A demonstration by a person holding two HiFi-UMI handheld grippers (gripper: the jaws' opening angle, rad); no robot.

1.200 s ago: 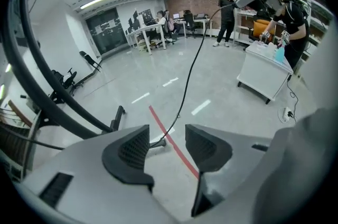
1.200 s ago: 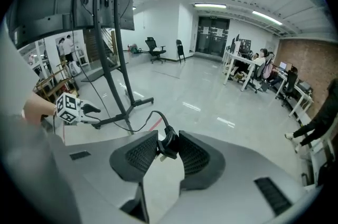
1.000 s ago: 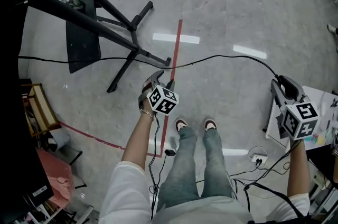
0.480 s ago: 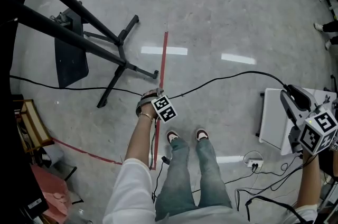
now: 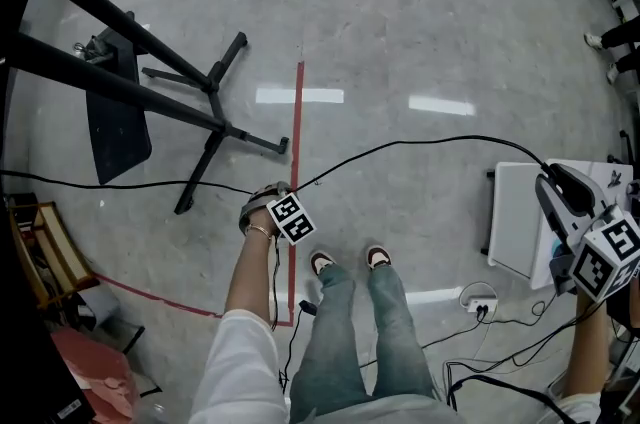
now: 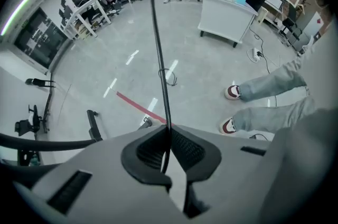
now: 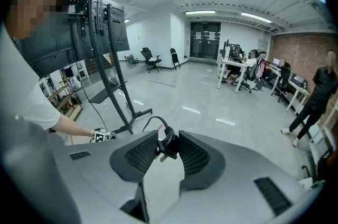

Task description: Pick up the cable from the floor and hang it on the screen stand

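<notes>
Two claws: both mine hold one cable (image 5: 400,144).
Left claw (image 6: 168,136): jaws have just been closing; they now pinch the cable's middle, low over the floor (image 5: 420,32), beside the red tape (image 5: 298,112).
Right claw (image 7: 165,150): clamped on the plug (image 7: 169,143) end, held high.
Cable: sags between my claws; its far run lies on the floor by the stand (image 5: 210,107).
Done: both grips, by my reading.
Left: lift, carry, hang on the stand.
Writing: none legible; the cubes (image 5: 290,218) bear only patterns.
</notes>
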